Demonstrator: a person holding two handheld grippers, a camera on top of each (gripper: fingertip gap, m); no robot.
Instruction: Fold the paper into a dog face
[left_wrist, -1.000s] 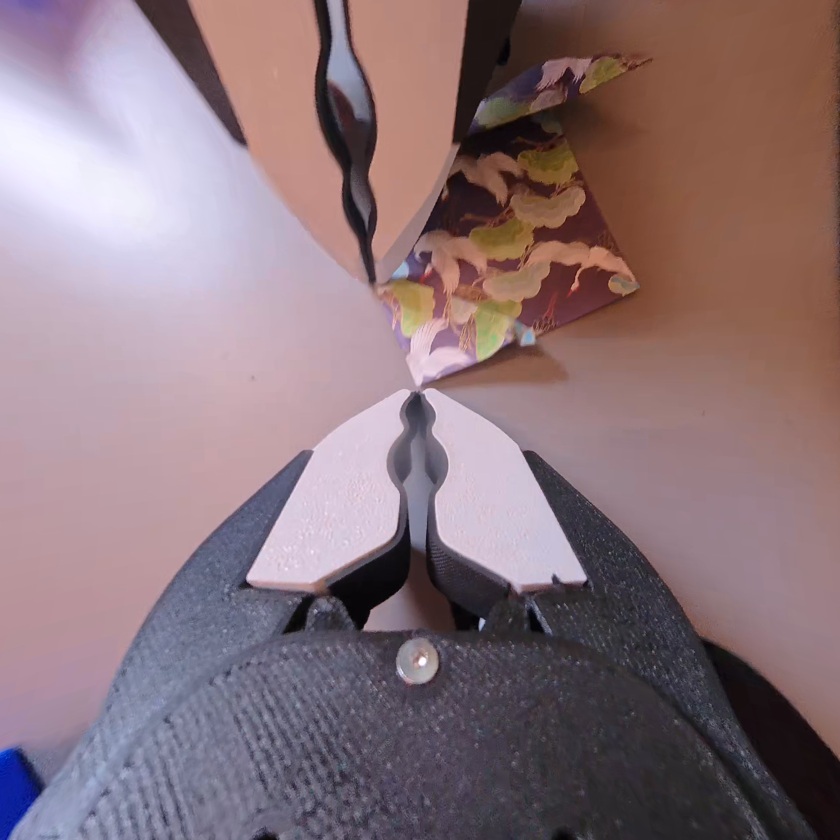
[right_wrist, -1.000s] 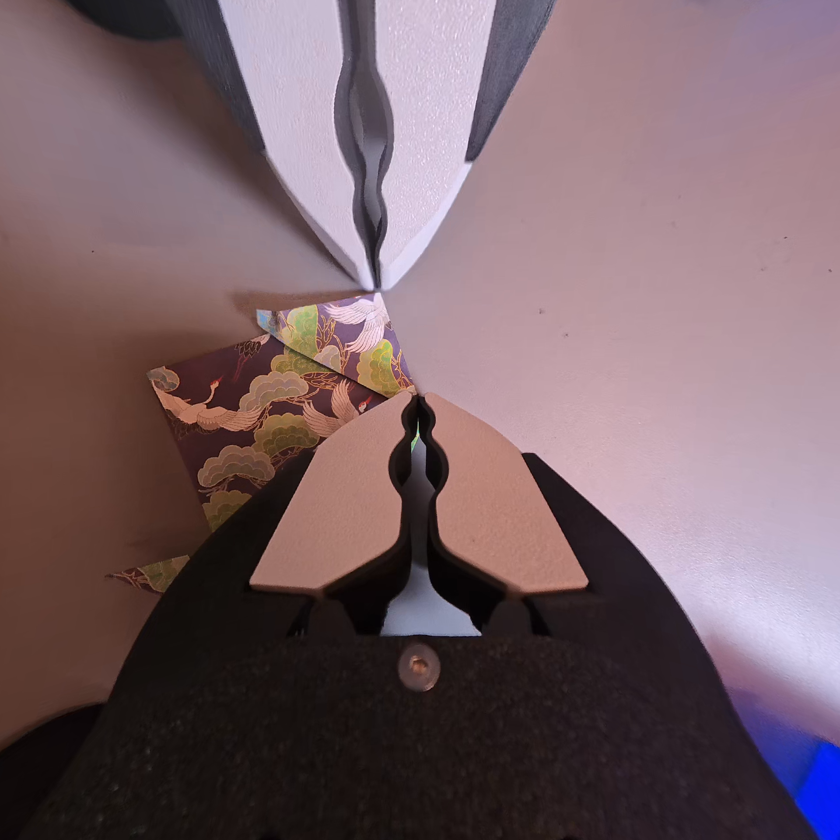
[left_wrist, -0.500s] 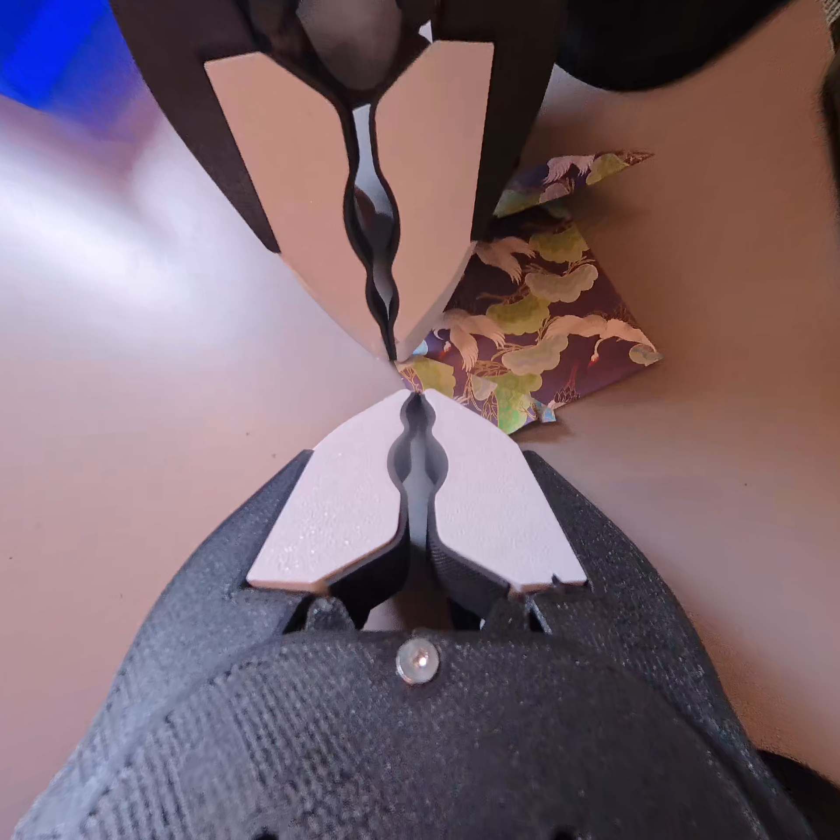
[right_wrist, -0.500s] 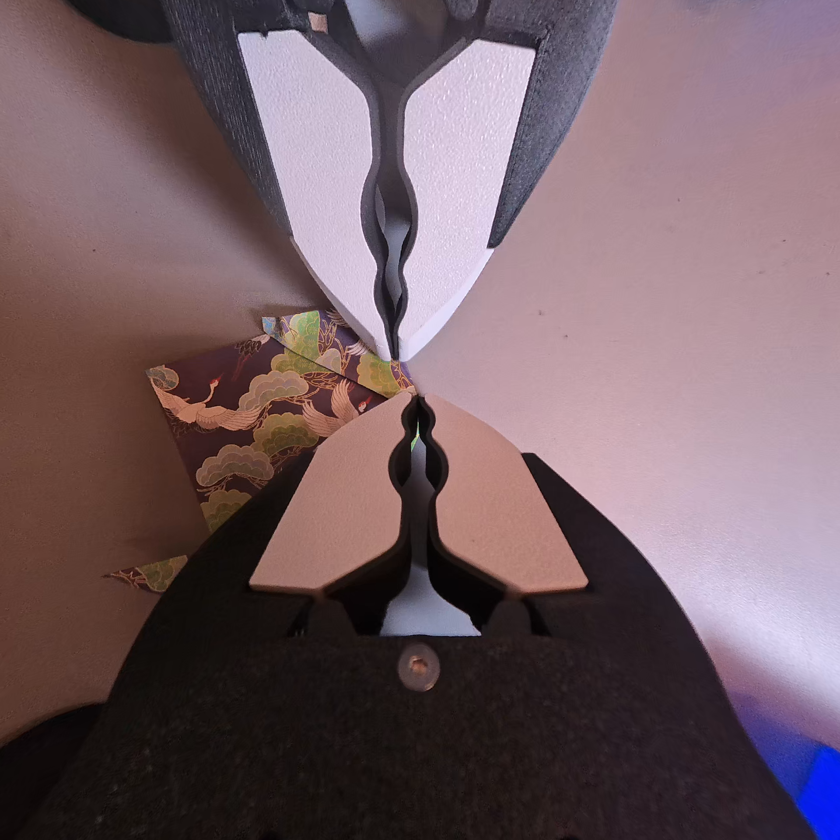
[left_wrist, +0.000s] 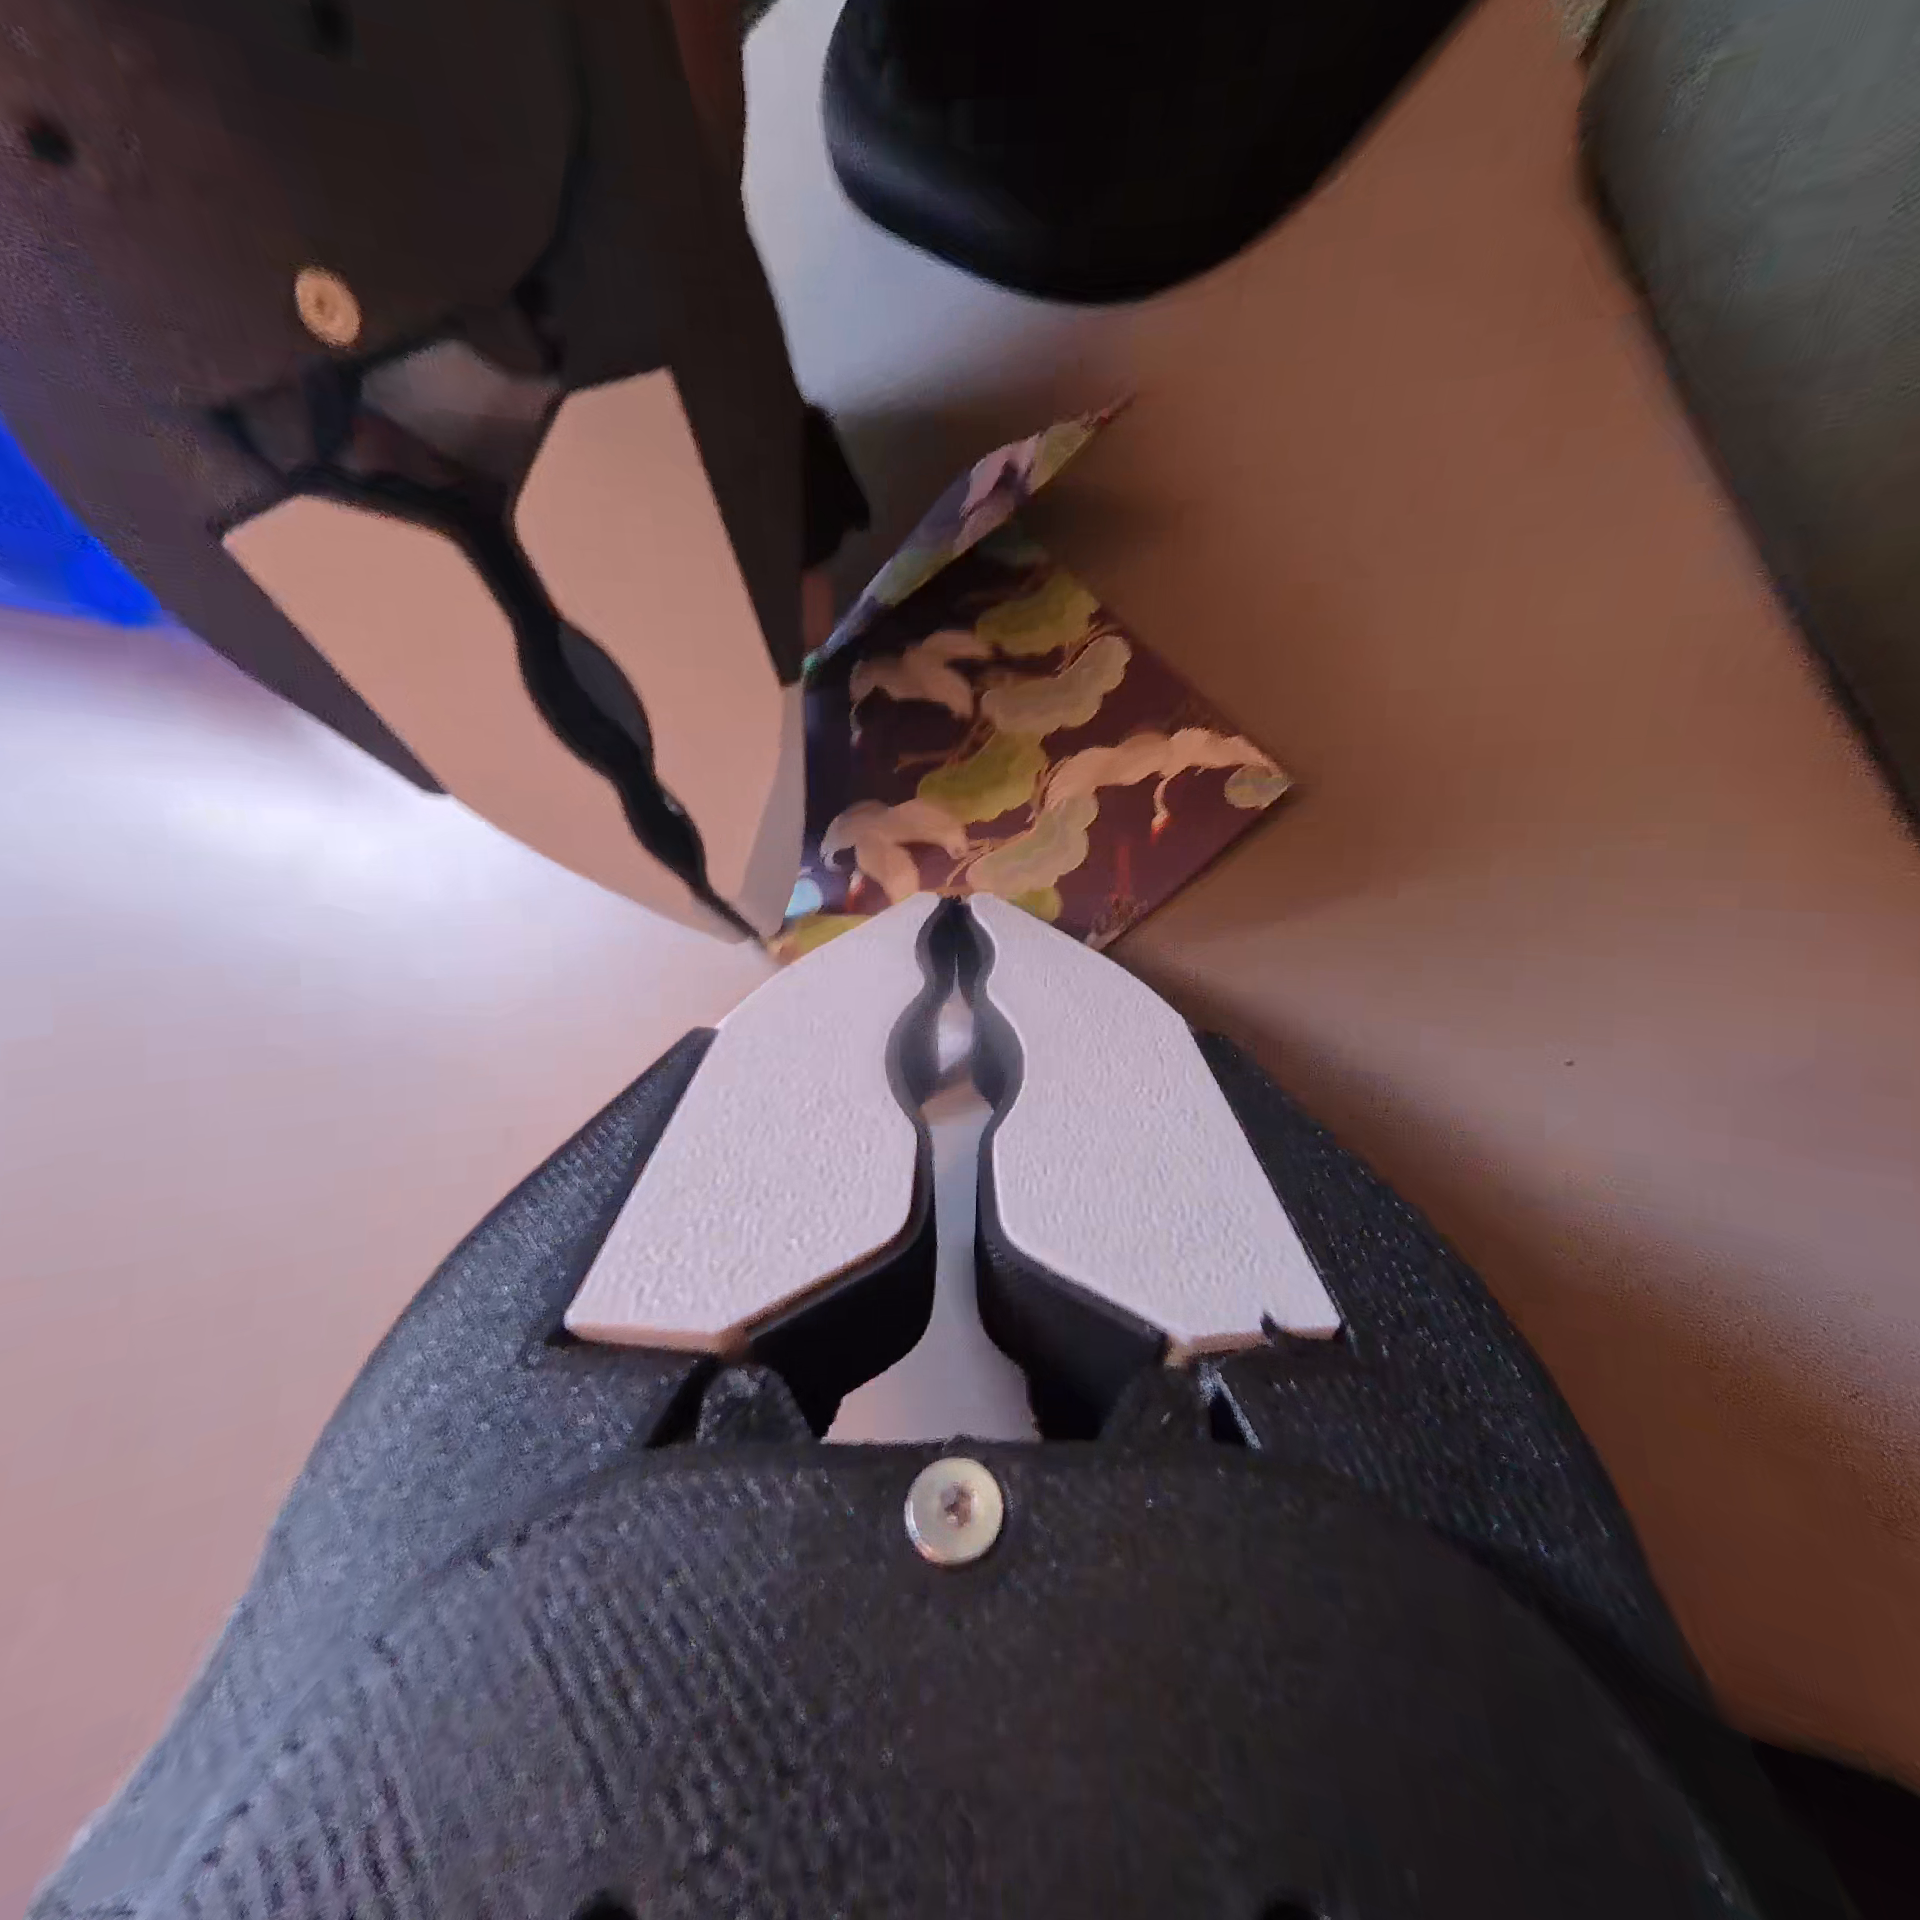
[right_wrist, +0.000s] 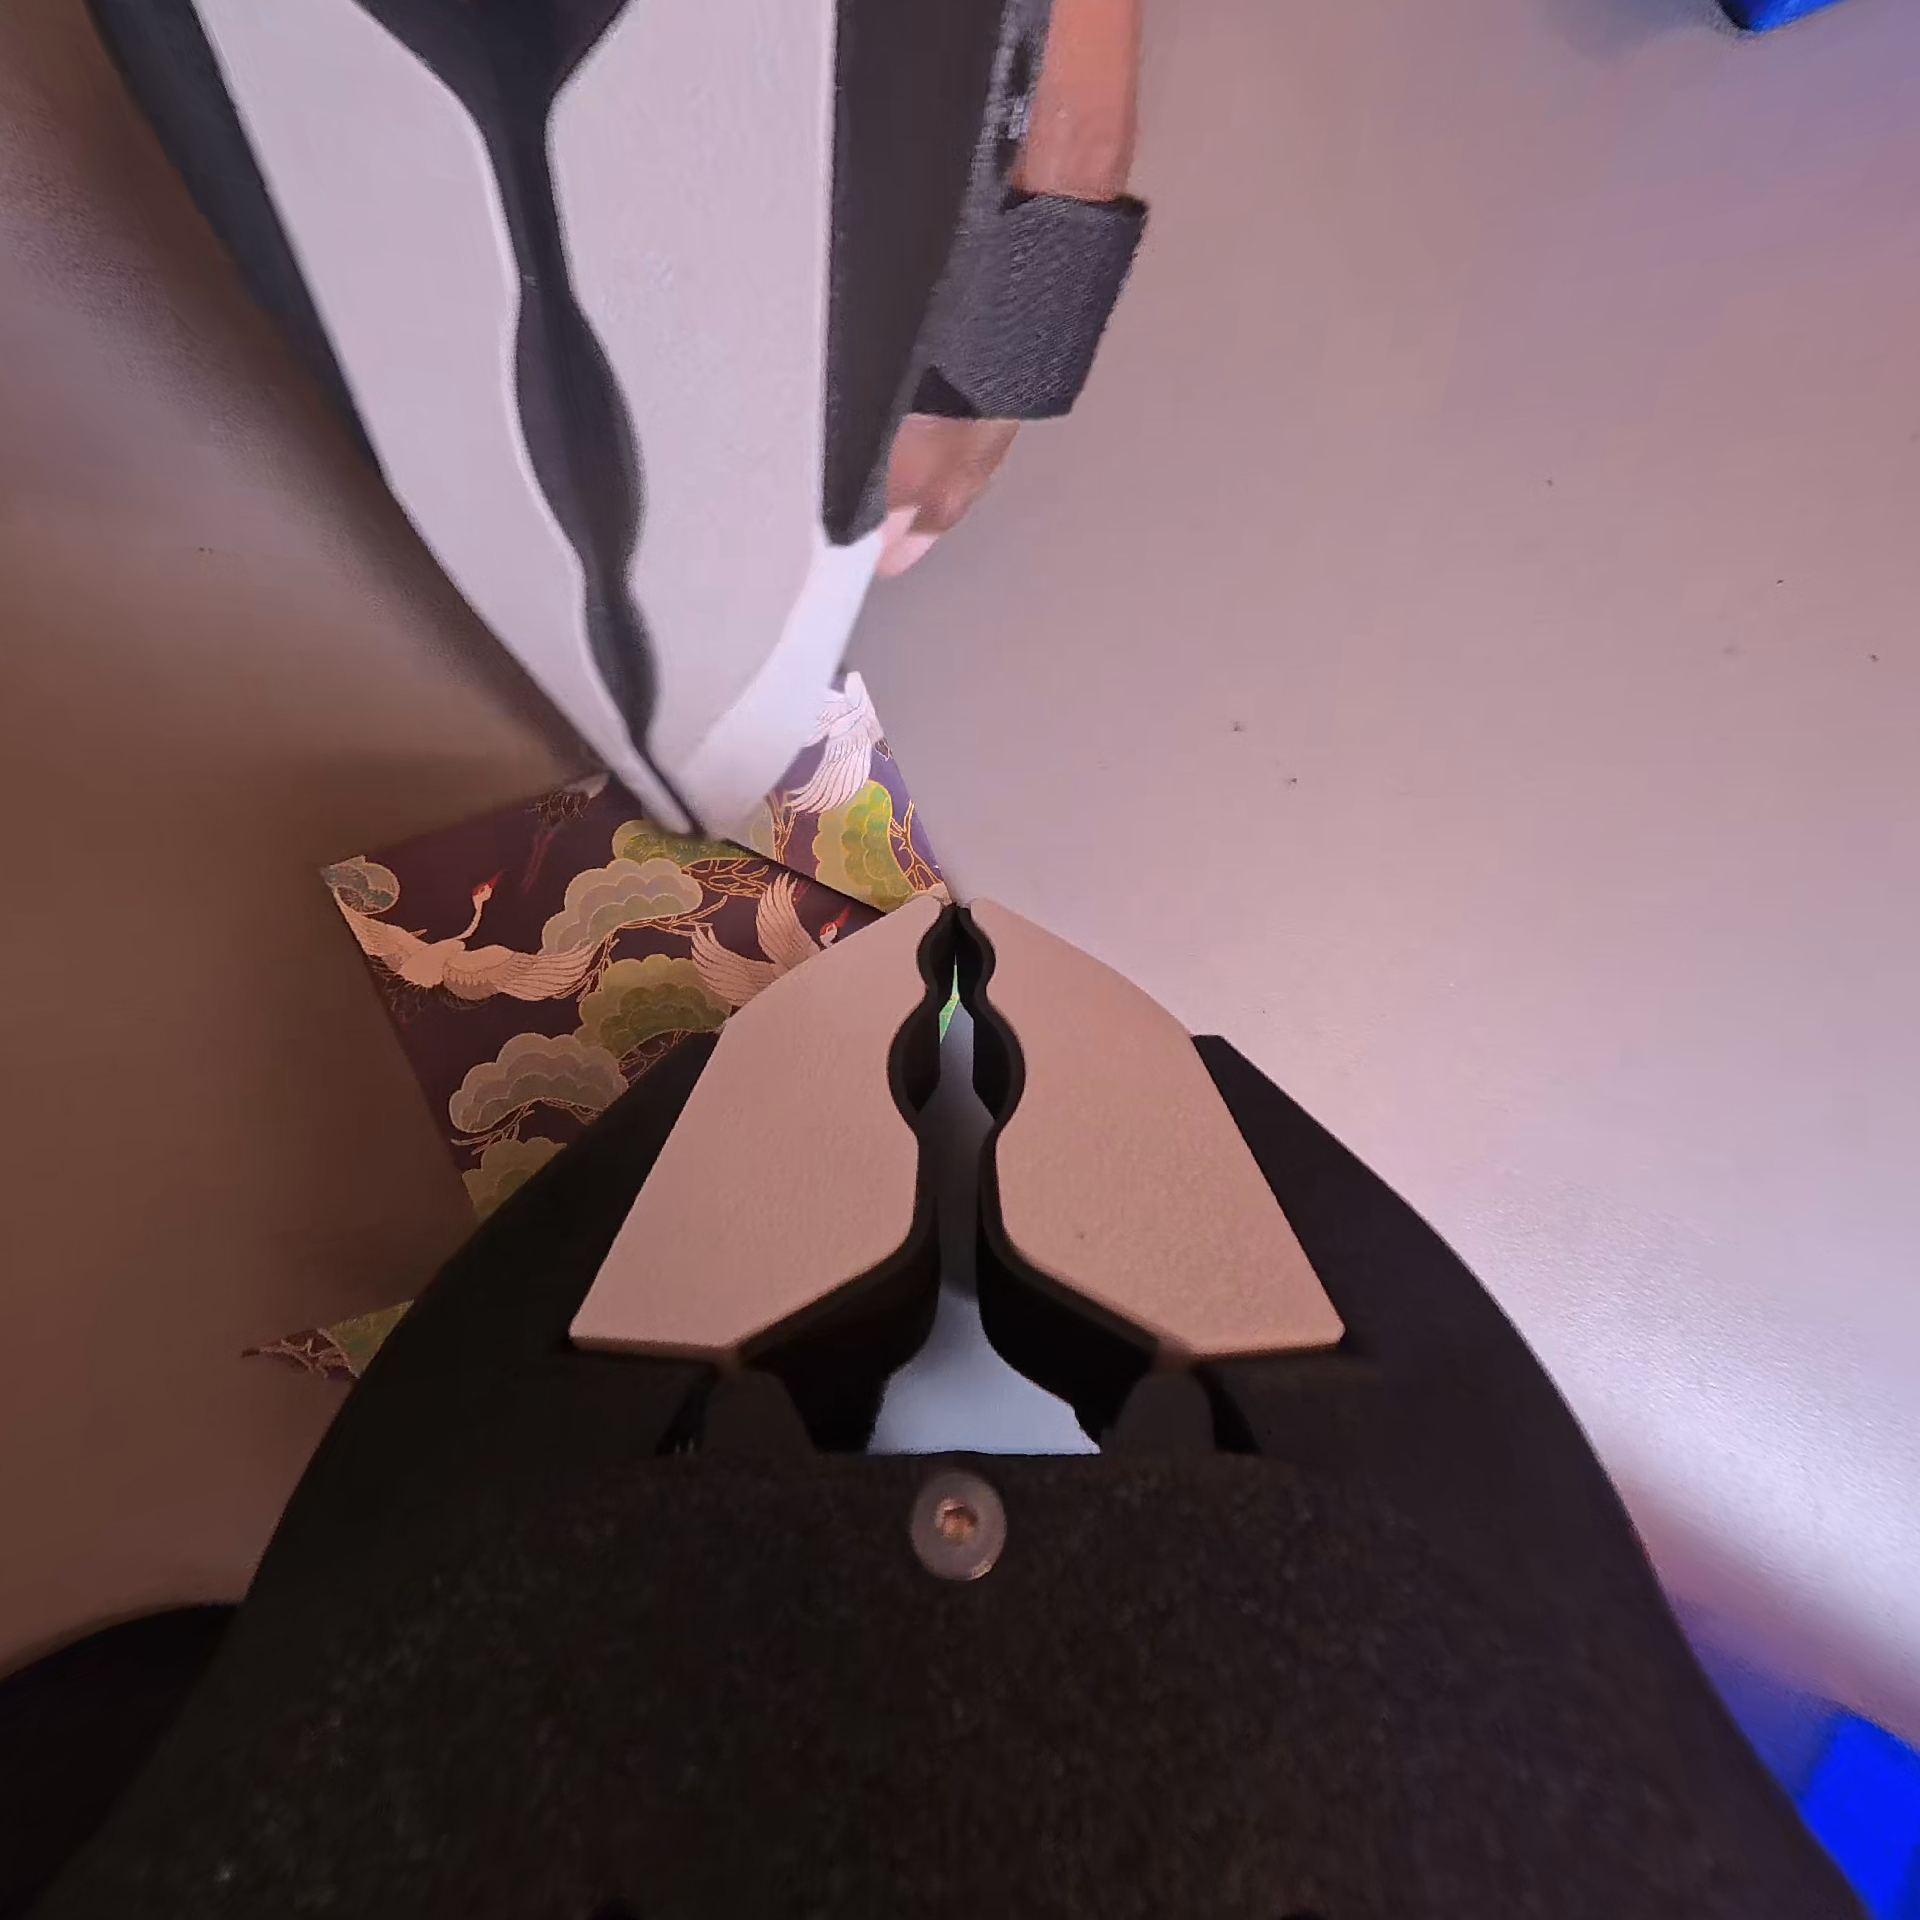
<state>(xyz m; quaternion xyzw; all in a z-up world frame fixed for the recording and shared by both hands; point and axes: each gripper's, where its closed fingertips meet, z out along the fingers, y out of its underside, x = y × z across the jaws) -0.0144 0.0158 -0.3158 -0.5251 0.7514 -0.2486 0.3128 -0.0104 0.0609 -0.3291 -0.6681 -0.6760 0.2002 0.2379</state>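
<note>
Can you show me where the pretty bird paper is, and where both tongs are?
Bird paper (left_wrist: 1049, 748): left wrist view, on its dark patterned face.
Left tongs (left_wrist: 951, 909): left wrist view, at the closed tips.
Right tongs (right_wrist: 956, 914): right wrist view, at the closed tips.

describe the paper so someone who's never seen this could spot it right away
On the plain table, look where the two closed grippers meet tip to tip. The paper lies flat there, partly folded. It is the only patterned thing: dark purple with white cranes and green clouds.

The folded paper lies flat on the table, with one flap sticking up at its far side. Both gripper tips meet over one corner of it: left gripper and right gripper facing each other.
</note>
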